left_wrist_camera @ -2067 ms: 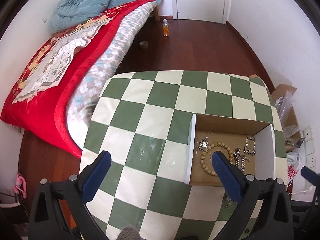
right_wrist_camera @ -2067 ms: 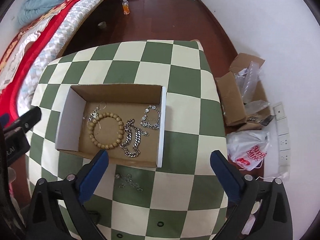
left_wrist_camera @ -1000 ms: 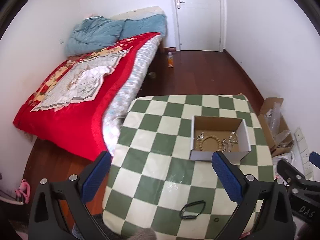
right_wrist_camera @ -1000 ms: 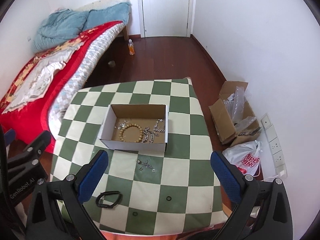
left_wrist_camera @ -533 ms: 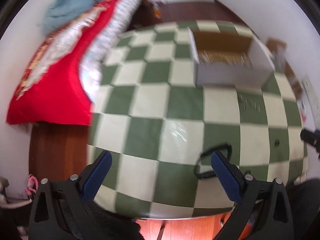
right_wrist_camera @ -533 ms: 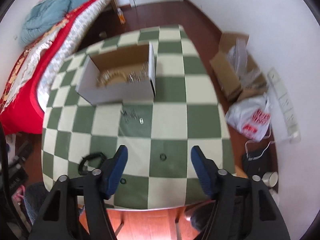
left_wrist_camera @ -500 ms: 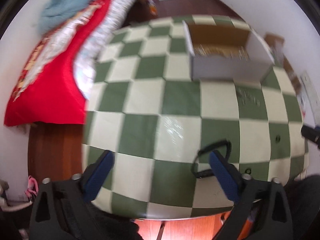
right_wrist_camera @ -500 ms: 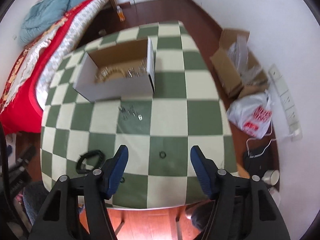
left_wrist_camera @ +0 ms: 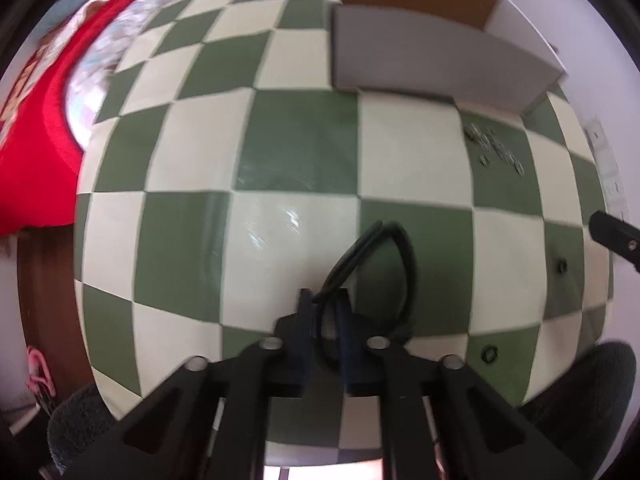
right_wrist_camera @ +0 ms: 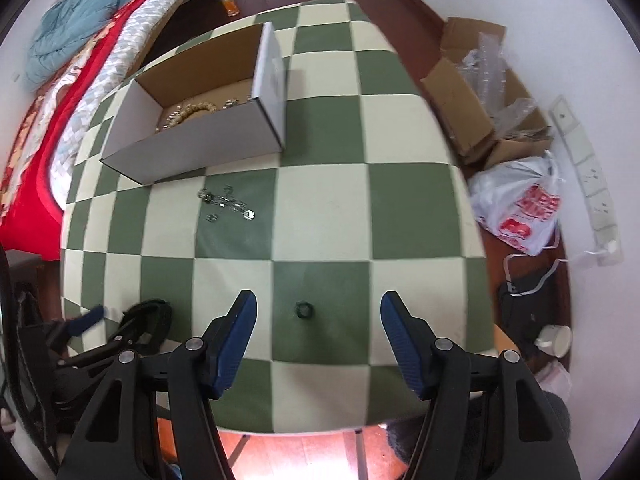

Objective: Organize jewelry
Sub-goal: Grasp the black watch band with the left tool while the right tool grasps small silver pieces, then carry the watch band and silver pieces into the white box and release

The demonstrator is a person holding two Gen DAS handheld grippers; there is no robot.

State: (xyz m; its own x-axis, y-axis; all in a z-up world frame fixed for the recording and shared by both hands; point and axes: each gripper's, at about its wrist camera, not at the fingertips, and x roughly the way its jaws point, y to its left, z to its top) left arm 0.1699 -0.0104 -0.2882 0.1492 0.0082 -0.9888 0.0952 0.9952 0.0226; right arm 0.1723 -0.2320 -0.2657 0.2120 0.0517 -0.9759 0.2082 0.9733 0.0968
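Observation:
My left gripper (left_wrist_camera: 324, 305) is shut on a black bracelet (left_wrist_camera: 404, 256), whose band passes between the blue pads; it points straight down at the green and cream checked table (left_wrist_camera: 192, 240). In the right wrist view the left gripper (right_wrist_camera: 96, 316) and the bracelet (right_wrist_camera: 150, 318) appear at the lower left. My right gripper (right_wrist_camera: 319, 309) is open just above the table, with a small black ring (right_wrist_camera: 304, 310) lying untouched between its fingers. A cardboard box (right_wrist_camera: 192, 148) further back holds a beaded bracelet (right_wrist_camera: 192, 111) and silver chains. A silver chain (right_wrist_camera: 226, 204) lies loose in front of it.
Two more small black rings (left_wrist_camera: 562, 266) (left_wrist_camera: 489, 354) lie near the table's front edge. A bed with a red blanket (right_wrist_camera: 24, 160) stands to the left. Open cartons (right_wrist_camera: 460, 92), a plastic bag (right_wrist_camera: 520, 208) and a white cup (right_wrist_camera: 556, 340) sit on the floor to the right.
Both grippers came down close to the table. The left jaws went from wide open to shut on the black bracelet. The right jaws narrowed and now straddle the small ring.

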